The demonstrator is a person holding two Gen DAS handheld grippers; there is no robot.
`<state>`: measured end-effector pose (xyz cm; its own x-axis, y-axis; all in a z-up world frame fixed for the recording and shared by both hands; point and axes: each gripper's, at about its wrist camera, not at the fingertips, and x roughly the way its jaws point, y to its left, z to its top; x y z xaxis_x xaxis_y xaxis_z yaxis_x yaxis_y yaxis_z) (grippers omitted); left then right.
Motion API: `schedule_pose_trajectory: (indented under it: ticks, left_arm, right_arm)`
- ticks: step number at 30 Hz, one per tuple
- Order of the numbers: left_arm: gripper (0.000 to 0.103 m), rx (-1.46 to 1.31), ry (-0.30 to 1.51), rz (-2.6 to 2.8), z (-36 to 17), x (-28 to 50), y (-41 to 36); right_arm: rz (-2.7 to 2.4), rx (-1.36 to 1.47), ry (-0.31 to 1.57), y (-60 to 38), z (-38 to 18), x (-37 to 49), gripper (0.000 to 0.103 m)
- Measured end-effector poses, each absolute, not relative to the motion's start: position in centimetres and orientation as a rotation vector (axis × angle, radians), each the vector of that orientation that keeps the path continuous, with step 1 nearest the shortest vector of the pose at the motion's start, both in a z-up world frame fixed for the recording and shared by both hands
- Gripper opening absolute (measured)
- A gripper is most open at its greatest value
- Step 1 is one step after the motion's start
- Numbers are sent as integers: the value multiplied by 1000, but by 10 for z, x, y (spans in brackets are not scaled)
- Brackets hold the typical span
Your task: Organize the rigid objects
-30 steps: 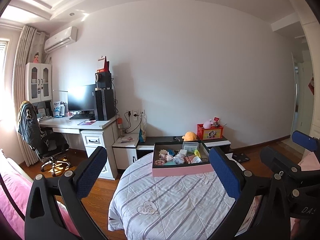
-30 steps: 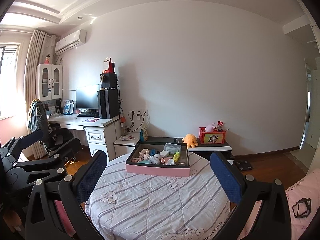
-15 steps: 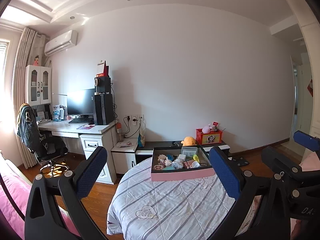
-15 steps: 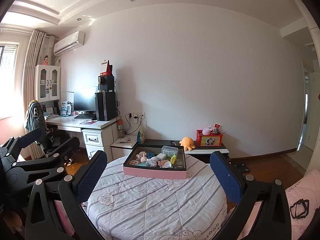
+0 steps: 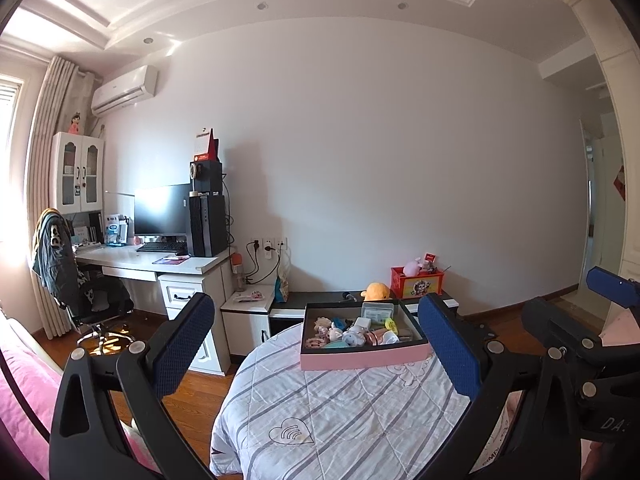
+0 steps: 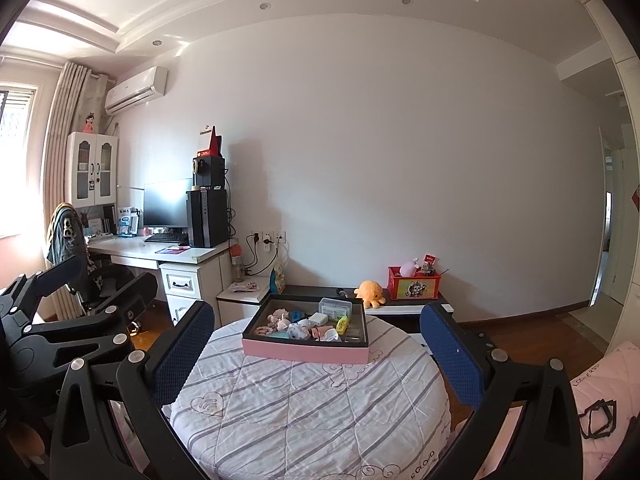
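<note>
Left wrist view: left gripper (image 5: 316, 344) at bottom of frame, blue-padded tongs spread wide, nothing between them; right wrist view shows right gripper (image 6: 316, 348) likewise apart and empty. Mid-frame beyond both: round table under grey-striped white quilted cover (image 6: 304, 408), bare in front. At its far side, shallow pink-sided tray with dark rim (image 6: 306, 350) holds a loose jumble of small toys and boxes (image 6: 308, 322). Everything sits in the tray, unsorted: fits either pre-sort or gathered-up

A shallow pink-sided box (image 6: 306, 352) with a dark interior lies flat at the far side of my round, quilt-covered surface (image 6: 304, 412). It holds a loose jumble of small rigid objects (image 6: 310, 322), among them a clear plastic case (image 6: 335, 307) and a yellow piece (image 6: 342, 323).
</note>
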<state>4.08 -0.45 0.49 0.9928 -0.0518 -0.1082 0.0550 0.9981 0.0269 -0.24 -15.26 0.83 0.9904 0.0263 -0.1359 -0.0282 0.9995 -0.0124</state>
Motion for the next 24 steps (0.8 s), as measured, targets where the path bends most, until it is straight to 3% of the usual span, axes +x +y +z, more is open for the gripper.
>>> schedule_pose_trajectory:
  ticks: [24]
  left_arm:
    - [103,39,112,-49,2,40,-2]
  right_arm:
    - [30,-9,149,-157,8,2,103]
